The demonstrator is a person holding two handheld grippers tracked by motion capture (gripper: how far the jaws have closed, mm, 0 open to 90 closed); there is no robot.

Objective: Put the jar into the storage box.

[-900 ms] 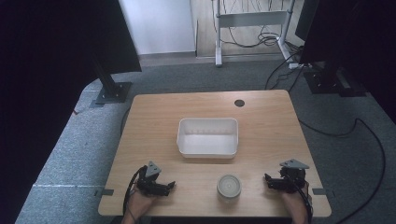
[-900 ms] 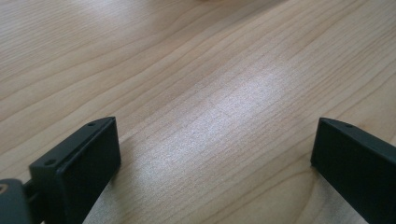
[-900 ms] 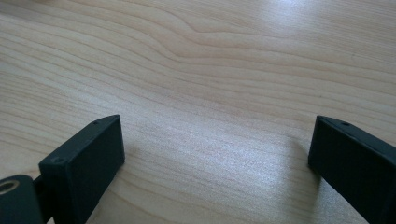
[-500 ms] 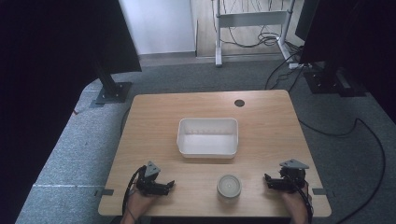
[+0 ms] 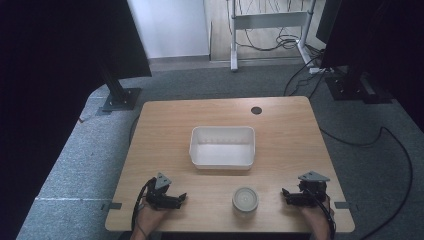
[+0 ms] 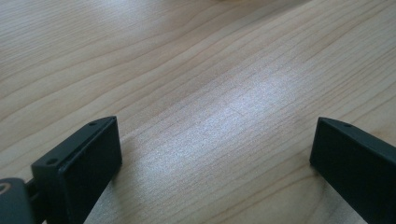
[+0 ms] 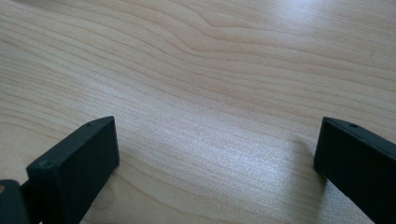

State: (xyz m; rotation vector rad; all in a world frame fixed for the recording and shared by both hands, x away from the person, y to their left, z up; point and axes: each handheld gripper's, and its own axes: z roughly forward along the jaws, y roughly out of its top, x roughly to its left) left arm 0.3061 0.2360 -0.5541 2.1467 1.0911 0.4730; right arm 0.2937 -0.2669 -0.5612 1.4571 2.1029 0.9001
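Resting spread and empty, left gripper (image 5: 181, 198) and right gripper (image 5: 286, 195) flank the round tub (image 5: 245, 199); it could be knocked off the table edge (image 5: 225, 227) if approached carelessly.

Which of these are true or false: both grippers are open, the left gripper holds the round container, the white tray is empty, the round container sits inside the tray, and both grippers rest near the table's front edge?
1. Both grippers are open. True: the left gripper and right gripper each show jaws wide apart over bare wood.
2. The left gripper holds the round container. False: the container stands alone between the two grippers.
3. The white tray is empty. True.
4. The container sits inside the tray. False: it stands on the table, nearer the person than the tray.
5. Both grippers rest near the front edge. True.
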